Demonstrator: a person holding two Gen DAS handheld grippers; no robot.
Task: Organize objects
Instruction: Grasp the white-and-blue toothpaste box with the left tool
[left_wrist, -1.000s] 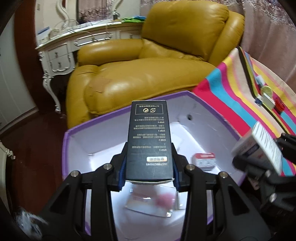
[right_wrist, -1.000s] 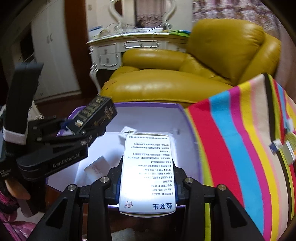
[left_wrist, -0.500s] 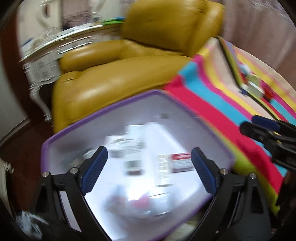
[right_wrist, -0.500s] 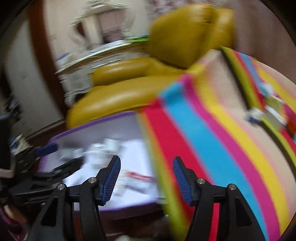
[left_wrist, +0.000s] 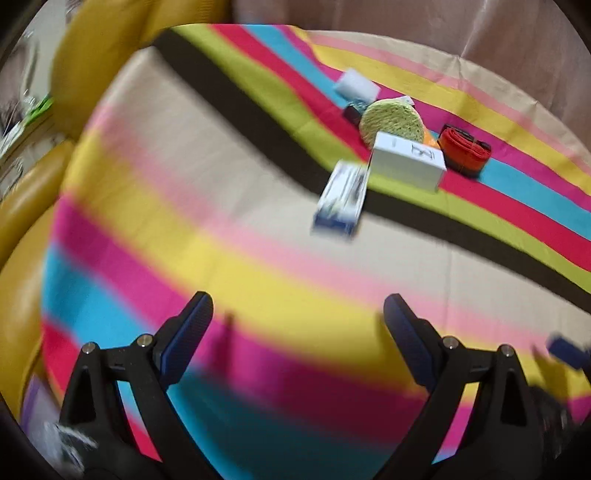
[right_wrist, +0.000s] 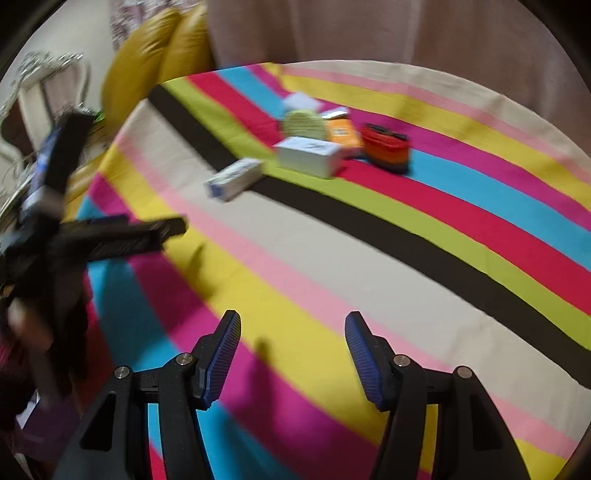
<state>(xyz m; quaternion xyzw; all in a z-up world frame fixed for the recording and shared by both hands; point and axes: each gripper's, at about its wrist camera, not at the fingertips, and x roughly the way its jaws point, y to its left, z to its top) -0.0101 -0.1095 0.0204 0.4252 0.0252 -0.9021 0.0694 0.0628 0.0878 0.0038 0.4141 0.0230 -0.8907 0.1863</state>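
Note:
Both grippers are open and empty above the striped cloth (left_wrist: 229, 206). My left gripper (left_wrist: 297, 314) faces a group of objects far ahead: a blue-and-white box (left_wrist: 341, 199), a white box (left_wrist: 406, 160), a green woven ball (left_wrist: 391, 120), a red strap roll (left_wrist: 463, 149) and a small white box (left_wrist: 356, 86). My right gripper (right_wrist: 291, 332) sees the same group: blue-and-white box (right_wrist: 234, 179), white box (right_wrist: 308, 155), green ball (right_wrist: 304, 123), orange box (right_wrist: 345, 134), red roll (right_wrist: 386, 149). The left gripper also shows in the right wrist view (right_wrist: 110, 236), at the left.
A yellow leather armchair (right_wrist: 155, 70) stands beyond the cloth's far left edge, with a white carved table (right_wrist: 40, 85) behind it. A pale curtain (right_wrist: 369, 33) hangs behind. A corner of the purple bin (right_wrist: 48, 424) shows at the lower left.
Both grippers let go of their boxes over the purple bin, opened, and swung right over the striped cloth. The black box and the white box are no longer held.

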